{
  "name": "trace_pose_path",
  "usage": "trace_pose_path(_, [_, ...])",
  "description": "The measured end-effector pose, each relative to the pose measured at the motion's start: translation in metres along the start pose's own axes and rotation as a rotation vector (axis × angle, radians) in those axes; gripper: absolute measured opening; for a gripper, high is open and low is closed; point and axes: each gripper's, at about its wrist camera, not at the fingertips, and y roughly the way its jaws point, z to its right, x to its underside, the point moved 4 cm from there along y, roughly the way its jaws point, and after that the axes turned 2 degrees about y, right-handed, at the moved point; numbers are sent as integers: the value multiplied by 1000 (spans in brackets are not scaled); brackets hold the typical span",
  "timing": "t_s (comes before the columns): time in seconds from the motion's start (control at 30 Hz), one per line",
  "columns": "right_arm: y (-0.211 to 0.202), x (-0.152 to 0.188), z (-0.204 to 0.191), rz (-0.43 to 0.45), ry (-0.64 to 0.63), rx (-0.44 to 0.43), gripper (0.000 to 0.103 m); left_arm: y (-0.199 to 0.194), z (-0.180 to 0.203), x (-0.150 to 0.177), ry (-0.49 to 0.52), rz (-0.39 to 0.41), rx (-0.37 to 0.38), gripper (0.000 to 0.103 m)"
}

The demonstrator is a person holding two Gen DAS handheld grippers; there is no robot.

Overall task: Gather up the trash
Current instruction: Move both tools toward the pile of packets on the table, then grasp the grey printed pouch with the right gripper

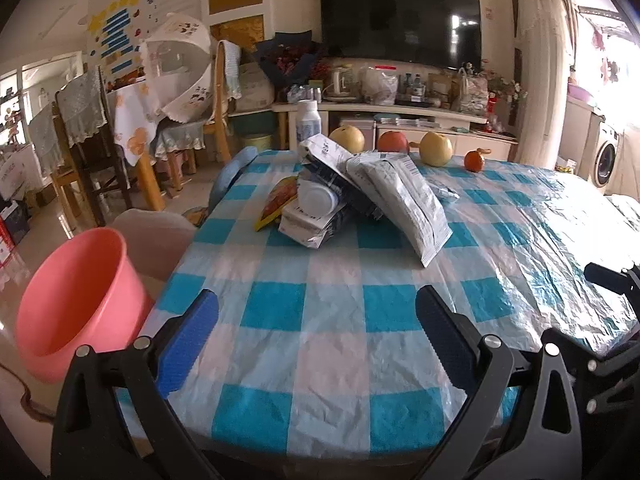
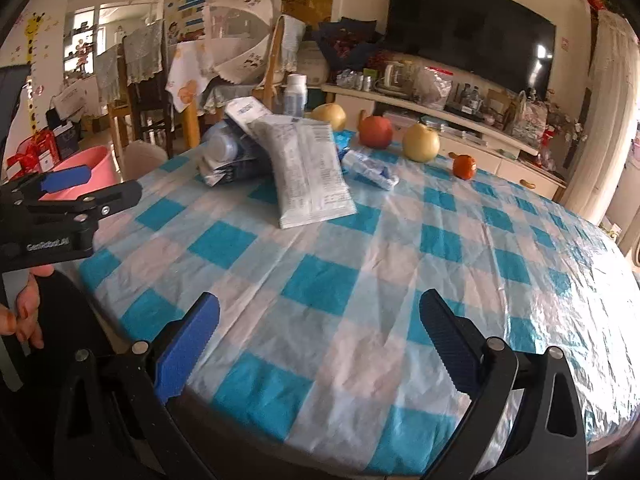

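Observation:
A pile of trash sits mid-table: a large white wrapper [image 1: 400,196] [image 2: 308,172], a white bottle on its side [image 1: 318,198] [image 2: 224,146], a white pack [image 1: 312,228] and an orange-yellow snack wrapper [image 1: 276,204]. A small blue-white wrapper [image 2: 370,168] lies just right of the pile. My left gripper [image 1: 316,320] [image 2: 116,182] hovers open over the near left table edge, well short of the pile. My right gripper [image 2: 320,328] is open too, over the near edge, with nothing between its fingers.
A pink bucket [image 1: 80,304] [image 2: 86,168] stands on the floor left of the table [image 1: 320,360]. An upright bottle [image 1: 308,120], two pears [image 1: 347,139] [image 1: 437,149], an apple [image 1: 394,142] and a tangerine [image 1: 474,161] line the far edge. Chairs [image 1: 80,140] stand beyond.

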Motion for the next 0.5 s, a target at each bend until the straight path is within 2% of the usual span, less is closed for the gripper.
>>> trace_pose_path(0.17, [16,-4,17,-30,81,-37,98,17,-6,-11,-6,7,26,99])
trace_pose_path(0.27, [28,-9,28,-47,130,-69,98,27,-9,-20,0,9,11,99])
trace_pose_path(0.4, [45,-17,34,-66,151,-107,98,43,-13,-35,10,-3,22,99])
trace_pose_path(0.5, [62,-26,33,-77,139,-136,98,53,-16,-44,26,-4,4,99])
